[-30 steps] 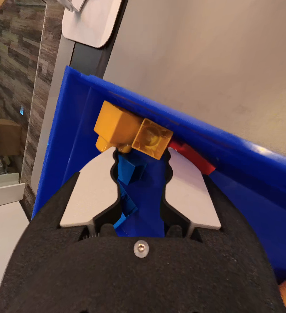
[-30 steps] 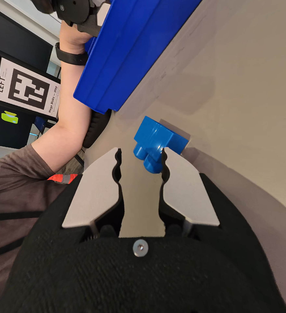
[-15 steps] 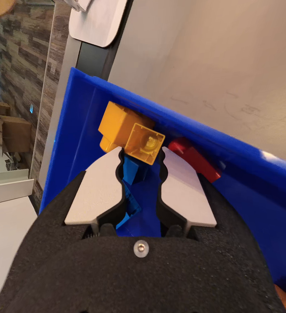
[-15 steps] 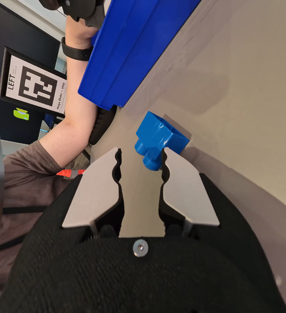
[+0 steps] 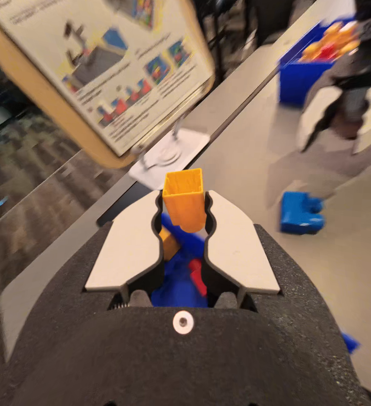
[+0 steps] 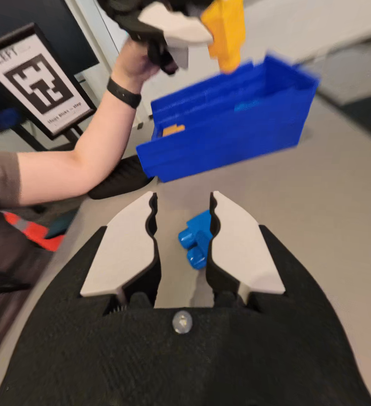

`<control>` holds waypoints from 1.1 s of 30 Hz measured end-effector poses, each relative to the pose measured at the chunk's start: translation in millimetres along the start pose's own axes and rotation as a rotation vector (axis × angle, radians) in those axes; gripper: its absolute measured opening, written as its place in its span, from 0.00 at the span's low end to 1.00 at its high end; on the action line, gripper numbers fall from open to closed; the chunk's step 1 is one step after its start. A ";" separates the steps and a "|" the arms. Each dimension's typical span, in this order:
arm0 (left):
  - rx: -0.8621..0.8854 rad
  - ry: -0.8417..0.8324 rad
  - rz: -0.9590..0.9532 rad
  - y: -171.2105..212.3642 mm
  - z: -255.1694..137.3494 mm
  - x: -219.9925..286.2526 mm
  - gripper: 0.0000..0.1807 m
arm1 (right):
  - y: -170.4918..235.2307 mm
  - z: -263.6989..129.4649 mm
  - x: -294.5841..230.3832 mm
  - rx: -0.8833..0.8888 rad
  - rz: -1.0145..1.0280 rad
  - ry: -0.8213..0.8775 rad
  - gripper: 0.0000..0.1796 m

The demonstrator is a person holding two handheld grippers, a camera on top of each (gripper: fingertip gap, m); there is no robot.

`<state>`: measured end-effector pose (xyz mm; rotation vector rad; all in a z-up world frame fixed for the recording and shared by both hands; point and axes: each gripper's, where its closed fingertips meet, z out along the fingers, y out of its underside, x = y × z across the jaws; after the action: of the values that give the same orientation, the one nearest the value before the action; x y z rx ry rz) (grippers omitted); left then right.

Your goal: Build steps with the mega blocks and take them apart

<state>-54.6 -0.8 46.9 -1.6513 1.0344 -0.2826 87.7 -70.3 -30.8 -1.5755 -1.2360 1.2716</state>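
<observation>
My left gripper [image 5: 183, 194] is shut on a yellow block [image 5: 183, 202] and holds it in the air above the blue bin [image 5: 178, 294]. The bin below holds another yellow block [image 5: 169, 243] and a red block [image 5: 196, 274]. In the right wrist view this gripper [image 6: 208, 37] holds the yellow block [image 6: 224, 33] above the bin [image 6: 224, 140]. My right gripper [image 6: 183, 193] is open and hangs over a blue block [image 6: 196, 239] lying on the table. That blue block [image 5: 301, 214] also shows in the left wrist view, below the right gripper [image 5: 331, 142].
An instruction board [image 5: 105, 66] on a white stand rises at the table's far edge. A second blue bin [image 5: 301, 85] full of blocks sits far right. A framed marker sign [image 6: 37, 87] stands left. The person's forearm [image 6: 81, 158] reaches across beside the bin.
My left gripper shut on the yellow block and lifted it out of the bin. My right gripper stayed open and rose over the blue block.
</observation>
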 end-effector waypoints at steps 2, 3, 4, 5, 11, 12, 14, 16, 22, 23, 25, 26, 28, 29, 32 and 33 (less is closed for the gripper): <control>0.048 0.081 0.004 -21.3 4.5 24.8 0.20 | -16.6 -7.3 -8.2 0.047 -0.174 0.081 0.26; 0.055 0.104 0.022 -28.7 8.2 36.0 0.20 | -20.9 -9.6 -9.8 0.054 -0.228 0.120 0.26; 0.061 0.143 0.036 -35.4 12.0 49.9 0.20 | -23.5 -10.9 -10.7 0.058 -0.261 0.148 0.27; 0.065 0.209 0.042 -41.2 15.9 68.3 0.20 | -25.4 -11.2 -12.0 0.065 -0.275 0.160 0.28; 0.091 0.469 0.128 -62.8 35.9 157.0 0.20 | -47.6 -19.5 -31.4 0.205 -0.249 0.060 0.32; 0.094 0.506 0.126 -64.6 36.7 166.6 0.20 | -49.2 -21.1 -34.4 0.216 -0.255 0.044 0.32; 0.107 0.548 0.117 -67.4 38.6 178.1 0.20 | -48.7 -22.5 -38.1 0.204 -0.287 0.035 0.31; 0.110 0.560 0.113 -67.0 38.8 179.0 0.20 | -46.8 -24.1 -45.4 0.178 -0.349 0.011 0.19; -0.093 0.515 0.074 -31.5 34.3 153.7 0.31 | 9.9 -58.2 0.6 -0.465 -0.163 0.274 0.19; -0.149 0.504 0.086 -20.4 36.3 152.0 0.31 | 26.2 -72.6 7.5 -0.587 -0.111 0.326 0.19; -0.281 0.489 0.125 5.0 44.0 152.6 0.32 | 53.8 -99.2 19.2 -0.768 -0.033 0.416 0.19; -0.338 0.489 0.147 16.6 49.2 155.0 0.33 | 64.7 -109.2 22.9 -0.834 0.006 0.440 0.19; -0.424 0.494 0.183 34.2 59.8 161.6 0.33 | 79.5 -123.5 30.5 -0.909 0.078 0.479 0.19; -0.457 0.510 0.185 40.8 63.8 166.5 0.33 | 85.5 -129.8 34.3 -0.935 0.111 0.499 0.19; -0.529 0.517 0.180 55.7 75.1 173.8 0.34 | 107.2 -145.2 40.4 -1.020 0.220 0.523 0.19; -0.549 0.512 0.180 60.3 78.5 175.0 0.33 | 113.8 -147.9 42.1 -1.043 0.247 0.524 0.19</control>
<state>70.6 -78.7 -89.7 -2.0029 1.7558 -0.3295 258.7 -55.5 -115.2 -2.6251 -1.4426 0.1976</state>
